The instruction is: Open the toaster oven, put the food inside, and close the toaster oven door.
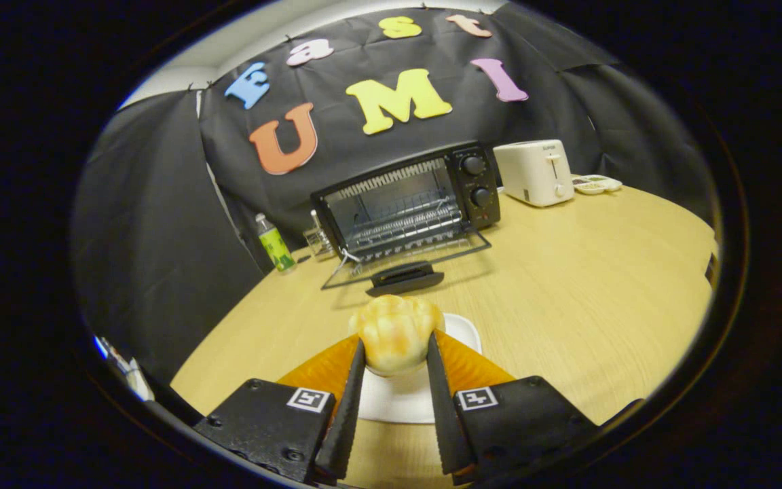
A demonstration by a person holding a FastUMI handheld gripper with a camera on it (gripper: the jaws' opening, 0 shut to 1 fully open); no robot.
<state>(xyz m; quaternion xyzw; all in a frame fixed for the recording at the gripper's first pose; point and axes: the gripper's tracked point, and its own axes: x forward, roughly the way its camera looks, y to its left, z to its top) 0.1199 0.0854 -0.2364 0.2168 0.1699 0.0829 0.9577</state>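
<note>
Claw [396, 350] clenched on a golden bread roll [396, 331], one finger [350, 407] pressed on each flank. Roll pale and glossy, ridged on top, held between the fingertips directly above a white plate [462, 329]. Whether touching the plate or just lifted off it: cannot tell. Plate flat on the light wooden table [567, 292], partly covered by roll and fingers, its rim showing at 1 o'clock of the roll.

At 12 o'clock of the roll, beyond the fingertips, a black toaster oven [410, 201] standing on the table. Door [404, 265] swung fully down, lying flat toward the claw, glass pane framed in thin metal, dark handle [404, 277] at its near edge, close to the roll but apart from it. Inside the cavity, a wire rack [401, 221] in plain sight. Two round knobs [476, 180], one above the other, on the panel at 3 o'clock of the cavity.

At 2 o'clock of the roll, just beside the oven's knob side, a white pop-up toaster [535, 172] upright on the table. At 3 o'clock of that toaster, a small pale flat object [596, 183], too small to identify.

At 10 o'clock of the roll, near the oven's other side, a clear bottle with a green label [273, 242] standing upright at the table's edge. Between bottle and oven, a small clear container [318, 239], details blurred.
</note>
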